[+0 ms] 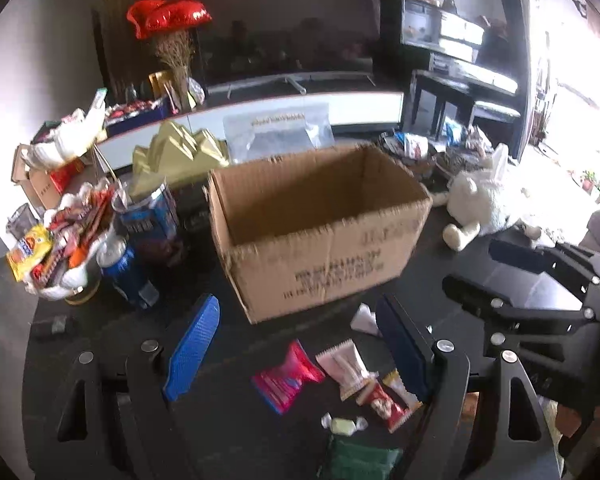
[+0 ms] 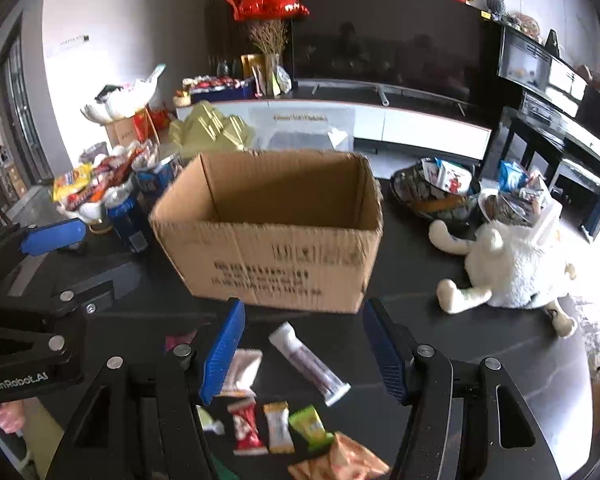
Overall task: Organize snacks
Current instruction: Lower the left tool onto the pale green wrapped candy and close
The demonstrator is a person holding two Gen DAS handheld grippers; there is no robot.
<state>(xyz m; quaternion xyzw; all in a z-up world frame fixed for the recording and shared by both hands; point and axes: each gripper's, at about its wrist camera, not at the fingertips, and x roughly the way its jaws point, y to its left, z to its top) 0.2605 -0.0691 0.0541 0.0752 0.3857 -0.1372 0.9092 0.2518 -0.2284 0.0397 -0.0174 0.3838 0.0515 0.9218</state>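
Left wrist view: left claw (image 1: 296, 344) has its jaws apart, nothing between them. Below it on the dark desk (image 1: 228, 432) sit loose snacks: pink packet (image 1: 286, 378), pale packet (image 1: 342, 368), red packet (image 1: 384, 402), a wrapped candy (image 1: 344, 425), and a green bag (image 1: 360, 462) cut off at the near edge. The cardboard box (image 1: 320, 228) stands open just beyond them, mid-desk; what shows of its inside is bare. The right claw (image 1: 512, 280) pokes in from the right edge, jaws apart. A heaped snack bowl (image 1: 60, 248) and blue cans (image 1: 124, 268) sit at the left edge, a plush toy (image 1: 480, 204) toward the far right.

Right wrist view: right claw (image 2: 304, 348) has jaws apart and holds nothing. A long white tube packet (image 2: 310, 364) lies right between the fingers, not touched. Small red (image 2: 246, 426), yellow (image 2: 278, 428) and green (image 2: 310, 426) packets and an orange bag (image 2: 340, 460) sit nearer the desk's near edge. Box (image 2: 276, 228) is straight ahead.

Step, likely: between picks, both claws empty and lining up on the pile. The next move calls for dropping onto one packet, closing, then carrying it over the box rim.

Box floor is mostly hidden by the front wall; print is blurred, possibly motion smear; packet labels unreadable.
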